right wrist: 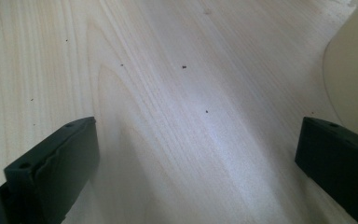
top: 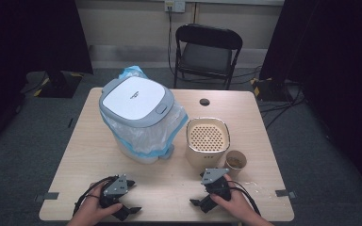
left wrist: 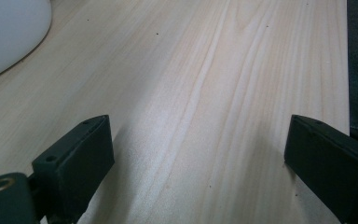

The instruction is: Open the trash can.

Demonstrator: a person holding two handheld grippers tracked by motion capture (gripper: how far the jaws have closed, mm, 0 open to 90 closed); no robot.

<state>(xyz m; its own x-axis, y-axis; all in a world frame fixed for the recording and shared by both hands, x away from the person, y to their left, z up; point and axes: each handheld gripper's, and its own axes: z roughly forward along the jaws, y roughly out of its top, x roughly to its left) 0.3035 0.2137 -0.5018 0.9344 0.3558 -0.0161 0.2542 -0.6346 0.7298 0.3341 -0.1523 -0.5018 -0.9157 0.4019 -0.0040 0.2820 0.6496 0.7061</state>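
Pale wooden table (top: 169, 188): bare board runs along its near edge, where both your hands rest. Your left gripper (top: 122, 200) and right gripper (top: 206, 197) lie well apart, jaws spread wide over bare wood, gripping nothing. The lidded bin (top: 139, 117), cream container (top: 207, 141) and paper cup (top: 236, 162) stand beyond.

Dim, soft overhead light; dark surroundings, slightly blurred close-ups.

Your bin (top: 139, 117) sits toward the table's (top: 259, 127) far-left corner; the perforated container (top: 207, 140) right of it, the cup (top: 236, 161) beyond
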